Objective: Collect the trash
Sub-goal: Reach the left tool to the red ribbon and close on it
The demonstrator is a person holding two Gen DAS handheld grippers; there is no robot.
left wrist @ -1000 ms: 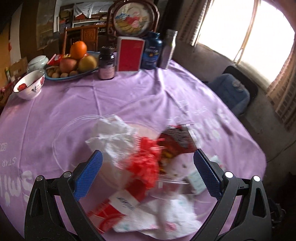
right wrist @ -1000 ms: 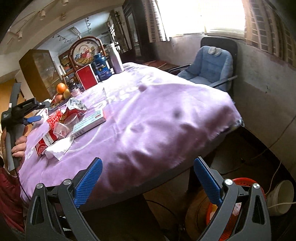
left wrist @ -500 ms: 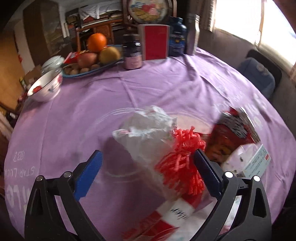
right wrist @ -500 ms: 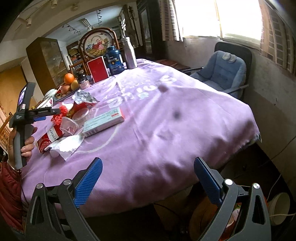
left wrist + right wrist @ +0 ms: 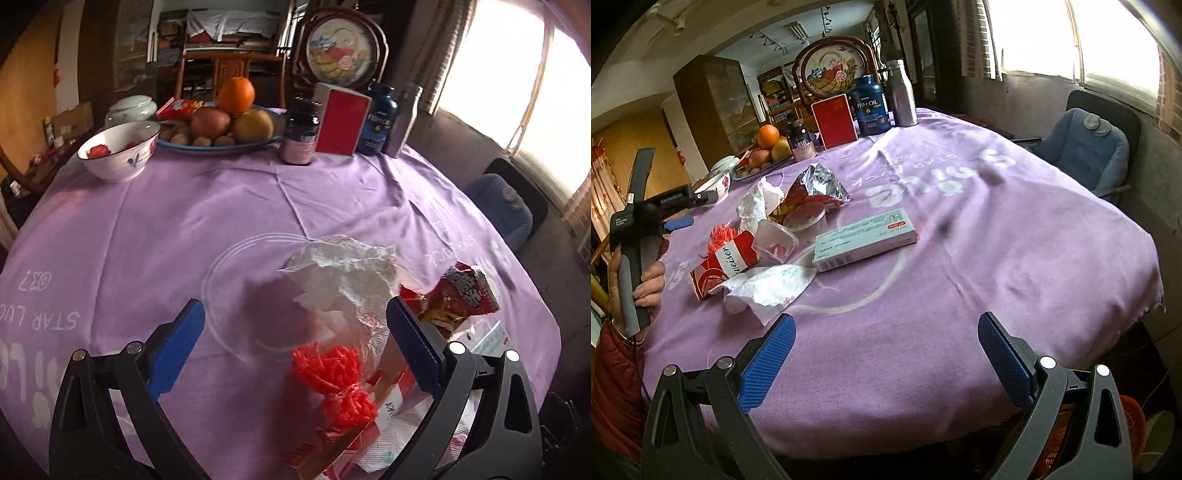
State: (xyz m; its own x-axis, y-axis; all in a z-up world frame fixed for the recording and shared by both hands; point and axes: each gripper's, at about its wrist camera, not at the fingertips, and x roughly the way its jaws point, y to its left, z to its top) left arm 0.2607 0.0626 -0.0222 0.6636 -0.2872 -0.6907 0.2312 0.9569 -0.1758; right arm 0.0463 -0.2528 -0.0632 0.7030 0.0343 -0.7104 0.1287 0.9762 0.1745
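A pile of trash lies on the purple tablecloth [image 5: 184, 229]: a crumpled clear bag with tissue [image 5: 343, 273], a red tassel [image 5: 332, 373], a red snack bag [image 5: 461, 295] and a red-and-white carton [image 5: 724, 262]. My left gripper [image 5: 295, 350] is open just above the bag and tassel. In the right wrist view the pile also holds a white tissue [image 5: 768, 288], clear plastic cups [image 5: 775, 240], a foil snack bag [image 5: 816, 188] and a flat medicine box [image 5: 864, 240]. My right gripper [image 5: 886, 365] is open and empty over the table's near edge.
At the table's far side stand a white bowl [image 5: 118, 147], a fruit plate [image 5: 221, 125], a dark jar [image 5: 299, 136], a red box [image 5: 341, 123], a fish oil bottle [image 5: 378, 118] and a metal bottle [image 5: 400, 118]. A blue chair [image 5: 1086, 147] stands right. An orange basket [image 5: 1130, 417] is on the floor.
My left gripper has shifted left and back, so the trash now sits toward its right finger. My right gripper has moved in over the table edge, closer to the pile.
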